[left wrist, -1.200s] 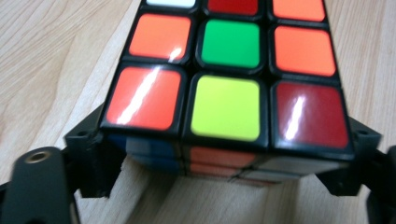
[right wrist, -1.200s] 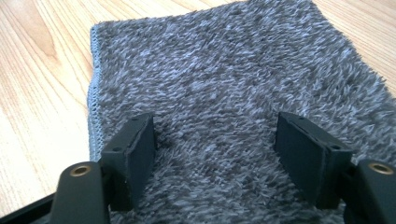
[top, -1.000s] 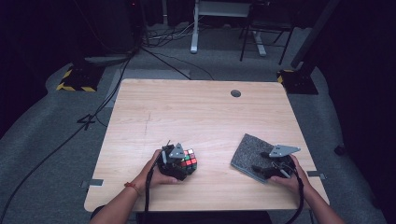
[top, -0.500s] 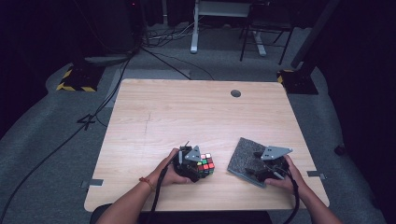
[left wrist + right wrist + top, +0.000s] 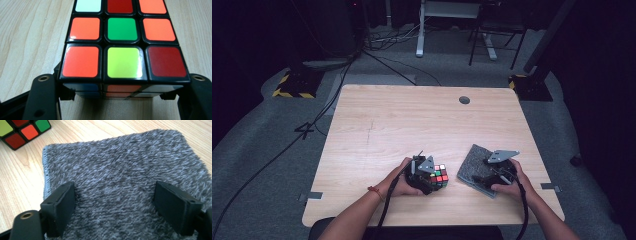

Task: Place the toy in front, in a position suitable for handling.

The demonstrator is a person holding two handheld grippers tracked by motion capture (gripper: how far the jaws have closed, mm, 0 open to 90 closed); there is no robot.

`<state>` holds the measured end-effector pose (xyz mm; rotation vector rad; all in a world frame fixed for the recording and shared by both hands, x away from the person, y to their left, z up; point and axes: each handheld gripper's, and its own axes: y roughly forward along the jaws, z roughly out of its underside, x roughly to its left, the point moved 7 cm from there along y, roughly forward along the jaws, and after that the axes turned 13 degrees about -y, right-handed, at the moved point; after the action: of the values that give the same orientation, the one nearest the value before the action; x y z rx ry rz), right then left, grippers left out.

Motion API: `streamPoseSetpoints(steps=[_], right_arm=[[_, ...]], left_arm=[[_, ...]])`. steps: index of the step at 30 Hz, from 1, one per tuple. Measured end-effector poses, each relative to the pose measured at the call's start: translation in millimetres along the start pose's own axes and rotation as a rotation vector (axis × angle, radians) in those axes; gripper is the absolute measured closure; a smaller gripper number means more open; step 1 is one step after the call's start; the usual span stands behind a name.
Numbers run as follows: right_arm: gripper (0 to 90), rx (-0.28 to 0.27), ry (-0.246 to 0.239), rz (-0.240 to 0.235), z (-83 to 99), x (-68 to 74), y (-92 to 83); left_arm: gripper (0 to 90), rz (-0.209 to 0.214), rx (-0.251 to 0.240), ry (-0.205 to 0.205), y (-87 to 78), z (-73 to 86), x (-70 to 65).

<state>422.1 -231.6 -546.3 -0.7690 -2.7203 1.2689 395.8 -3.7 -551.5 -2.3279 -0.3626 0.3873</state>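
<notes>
The left tool [image 5: 432,176] grips a puzzle cube [image 5: 440,175] near the front edge of the tabletop [image 5: 412,120], a little left of centre in the high view. In the left gripper view its 2 black jaws clamp the cube's [image 5: 123,40] lower side faces, one at each bottom corner. The cube rests on the wood. It is a hard plastic block with a black frame, and each face is split into a 3 by 3 grid of glossy square stickers with rounded corners. The top face shows orange, green, yellow, dark red and white squares that catch the light.

The right tool [image 5: 484,177] hovers low over a grey cloth [image 5: 474,164] that lies just to the right of the cube, apart from it. In the right gripper view its flat, rectangular black jaws stand wide apart with nothing pinched between them; they have just been opening. The cloth [image 5: 120,175] under them is roughly square, thick and fluffy, with a shaggy pile of mixed dark and light grey fibres and a stitched hem along its left edge. One corner of the cube [image 5: 22,131] sits beyond the cloth's far left corner.

The tabletop is pale wood with fine straight grain, rounded corners and a small dark round grommet [image 5: 464,100] near its far edge.
</notes>
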Motion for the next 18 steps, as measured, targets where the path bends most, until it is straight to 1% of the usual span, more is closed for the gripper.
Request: streamPoseSetpoints(steps=[1,2,4,5,6,7,8,9,11,12,13,14,15,16,17,18], right_arm=[[19.7,-0.007,0.003,-0.004,0.4,0.1,0.1],[20.9,-0.007,0.001,-0.007,0.7,-0.1,-0.3],[24.6,-0.006,0.002,-0.011,0.5,0.6,-0.8],[28.7,-0.006,-0.001,-0.018,0.1,1.5,-1.4],[28.7,-0.006,-0.001,-0.018,0.1,1.5,-1.4],[39.5,-0.005,-0.012,-0.029,-1.4,4.0,-3.3],[39.5,-0.005,-0.012,-0.029,-1.4,4.0,-3.3],[48.9,-0.009,-0.013,-0.030,-2.1,5.4,-4.4],[57.3,-0.011,-0.012,-0.029,-2.5,6.4,-5.4],[57.3,-0.011,-0.012,-0.029,-2.5,6.4,-5.4],[60.7,-0.013,-0.014,-0.031,-2.8,7.2,-5.7],[66.4,-0.016,-0.020,-0.033,-3.0,8.3,-6.1],[66.4,-0.016,-0.020,-0.033,-3.0,8.3,-6.1],[71.1,-0.020,-0.026,-0.030,-3.6,9.3,-6.6],[72.3,-0.020,-0.029,-0.027,-3.9,9.8,-6.9],[73.2,-0.020,-0.036,-0.022,-4.5,10.1,-7.2]], left_arm=[[30.2,0.000,0.000,0.000,0.0,0.0,0.0],[27.7,-0.016,0.003,-0.012,0.5,-0.1,1.4],[22.5,-0.033,0.006,-0.030,1.0,-0.1,2.7],[20.3,-0.037,0.007,-0.034,1.0,0.0,3.1],[19.9,-0.037,0.007,-0.034,1.0,0.0,3.1],[19.4,-0.047,0.007,-0.041,0.5,0.7,3.2],[18.9,-0.047,0.007,-0.041,0.5,0.7,3.2],[18.1,-0.057,0.007,-0.055,0.4,1.2,2.9],[17.6,-0.061,0.007,-0.058,0.2,1.6,2.7],[17.6,-0.061,0.007,-0.058,0.2,1.6,2.7],[17.6,-0.061,0.007,-0.058,0.1,1.7,2.6],[17.9,-0.062,0.008,-0.056,-0.1,1.8,2.6],[17.9,-0.058,0.005,-0.056,-0.1,1.7,2.1],[23.1,-0.044,-0.004,-0.045,-1.1,1.7,0.6],[29.7,-0.038,-0.013,-0.041,-1.8,1.6,-0.5],[33.1,-0.038,-0.013,-0.041,-1.8,1.6,-0.5]])
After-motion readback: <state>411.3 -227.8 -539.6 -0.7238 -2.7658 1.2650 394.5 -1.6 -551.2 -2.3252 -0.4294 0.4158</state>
